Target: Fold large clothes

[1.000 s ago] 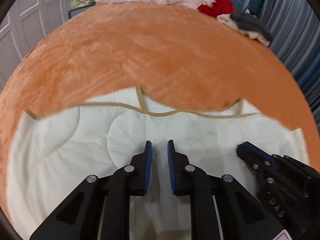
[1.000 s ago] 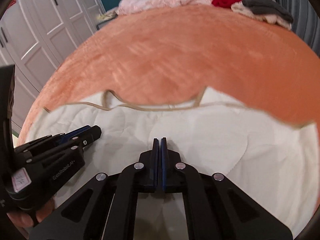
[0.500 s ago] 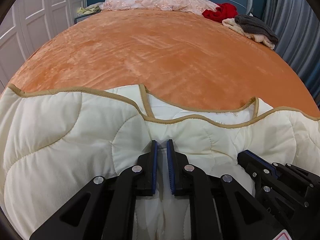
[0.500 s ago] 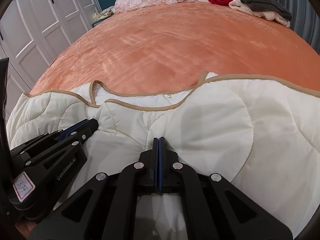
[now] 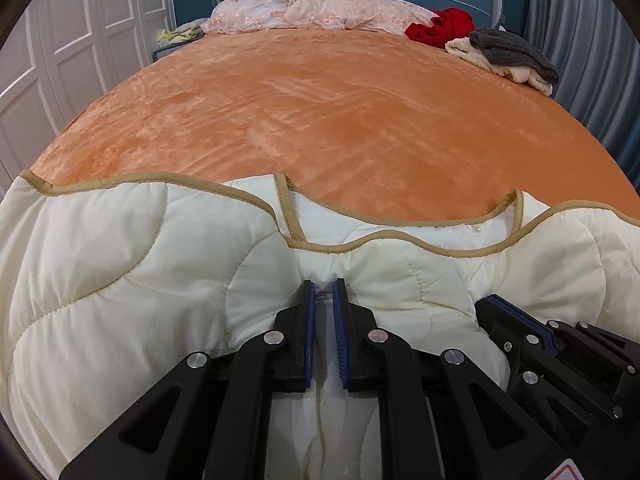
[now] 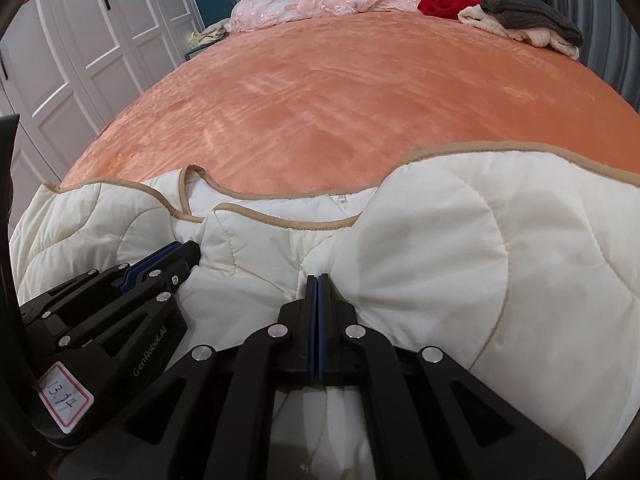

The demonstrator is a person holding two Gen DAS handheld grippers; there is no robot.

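Note:
A cream quilted garment (image 5: 120, 280) with tan trim lies bunched at the near edge of an orange bedspread (image 5: 340, 120). My left gripper (image 5: 323, 285) pinches a fold of its cloth between the blue pads, which stand a narrow gap apart. Close on its right, my right gripper (image 5: 494, 306) also sits on the garment. In the right wrist view my right gripper (image 6: 317, 279) is shut tight where the quilted cloth (image 6: 480, 260) gathers into a crease. My left gripper (image 6: 188, 250) shows at the left there. The trimmed neckline (image 5: 380, 236) lies just beyond both grippers.
Far across the bed lie pink bedding (image 5: 312, 12), a red garment (image 5: 444, 28) and a grey and cream pile (image 5: 508, 56). White wardrobe doors (image 5: 60, 60) stand at the left. A grey curtain (image 5: 580, 60) hangs at the right.
Both grippers have come down with the garment. Its trimmed edge has sunk toward the bed and the cloth now bunches up puffy around the fingers. Both grips are unchanged.

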